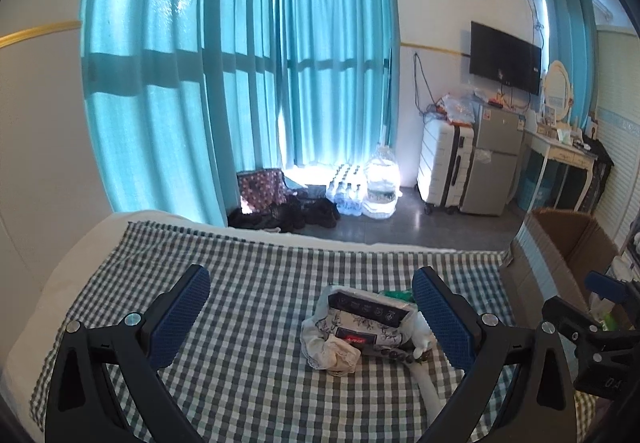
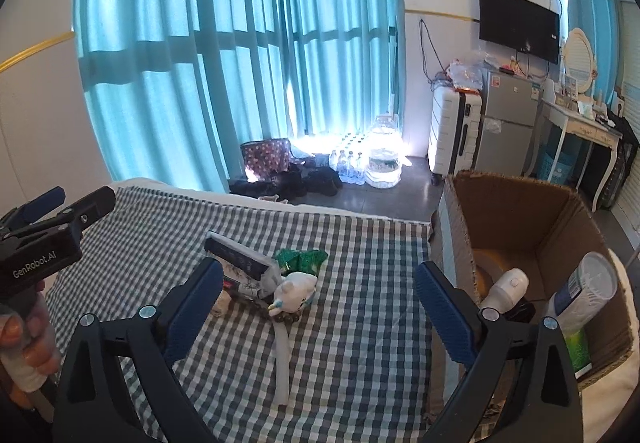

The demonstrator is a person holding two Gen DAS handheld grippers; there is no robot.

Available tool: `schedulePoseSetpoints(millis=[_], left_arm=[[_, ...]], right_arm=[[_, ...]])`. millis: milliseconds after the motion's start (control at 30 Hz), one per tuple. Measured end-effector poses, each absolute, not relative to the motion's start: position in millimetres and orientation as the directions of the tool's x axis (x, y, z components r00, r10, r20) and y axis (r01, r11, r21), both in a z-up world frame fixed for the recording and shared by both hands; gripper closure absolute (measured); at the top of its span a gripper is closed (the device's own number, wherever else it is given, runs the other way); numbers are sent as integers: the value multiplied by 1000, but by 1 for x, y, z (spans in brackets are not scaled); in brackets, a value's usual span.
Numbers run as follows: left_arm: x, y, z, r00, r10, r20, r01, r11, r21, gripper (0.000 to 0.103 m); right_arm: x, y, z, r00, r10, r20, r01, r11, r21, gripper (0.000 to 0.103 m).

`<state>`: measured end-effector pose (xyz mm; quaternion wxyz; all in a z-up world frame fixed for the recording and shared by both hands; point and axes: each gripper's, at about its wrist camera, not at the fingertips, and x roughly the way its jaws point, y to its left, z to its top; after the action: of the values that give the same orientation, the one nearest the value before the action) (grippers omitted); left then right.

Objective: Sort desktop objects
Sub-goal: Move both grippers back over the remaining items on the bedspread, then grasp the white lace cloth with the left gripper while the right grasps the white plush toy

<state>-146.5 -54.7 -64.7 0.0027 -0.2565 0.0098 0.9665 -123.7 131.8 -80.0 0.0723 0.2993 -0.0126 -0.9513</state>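
A small pile lies on the checked cloth (image 1: 248, 283). It holds a floral packet with a dark label (image 1: 360, 317), a green packet (image 2: 300, 259), a white plush toy (image 2: 296, 293), a bead string (image 1: 394, 355) and a white strap (image 2: 282, 363). My left gripper (image 1: 312, 317) is open just short of the pile, its right pad (image 1: 444, 317) close beside the floral packet. My right gripper (image 2: 320, 311) is open too, with the plush toy ahead between its fingers and nothing touching them.
An open cardboard box (image 2: 520, 215) stands at the cloth's right edge, holding a white bottle (image 2: 506, 289), a white canister (image 2: 584, 295) and a green pack (image 2: 578, 355). A person's hand (image 2: 24, 339) holds the left gripper (image 2: 82, 201) at the left. Beyond the far edge the surface drops to the floor.
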Motion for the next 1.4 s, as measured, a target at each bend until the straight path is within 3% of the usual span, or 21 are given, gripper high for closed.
schedulePoseSetpoints(millis=[300, 567, 767, 967, 1167, 1400], left_arm=[[-185, -80, -122, -805, 23, -593, -29, -1000, 1, 0], [-201, -97, -155, -779, 52, -624, -46, -999, -25, 0], [-207, -84, -176, -775, 85, -626, -112, -994, 3, 0], [-220, -63, -218, -718, 56, -694, -173, -980, 100, 0], [-231, -66, -239, -675, 117, -728, -190, -982, 18, 0], [-241, -62, -262, -633, 115, -765, -187, -982, 7, 0]], right_arm=[[-155, 119, -111, -788, -129, -602, 116, -991, 59, 6], [-177, 103, -148, -744, -134, -655, 129, -990, 56, 6], [-190, 97, -172, -719, -116, -685, 117, -992, 45, 6], [-207, 93, -193, -692, -90, -717, 101, -995, 27, 7], [-222, 89, -219, -661, -91, -745, 111, -994, 24, 7], [-240, 81, -237, -658, -41, -752, 97, -995, -31, 7]])
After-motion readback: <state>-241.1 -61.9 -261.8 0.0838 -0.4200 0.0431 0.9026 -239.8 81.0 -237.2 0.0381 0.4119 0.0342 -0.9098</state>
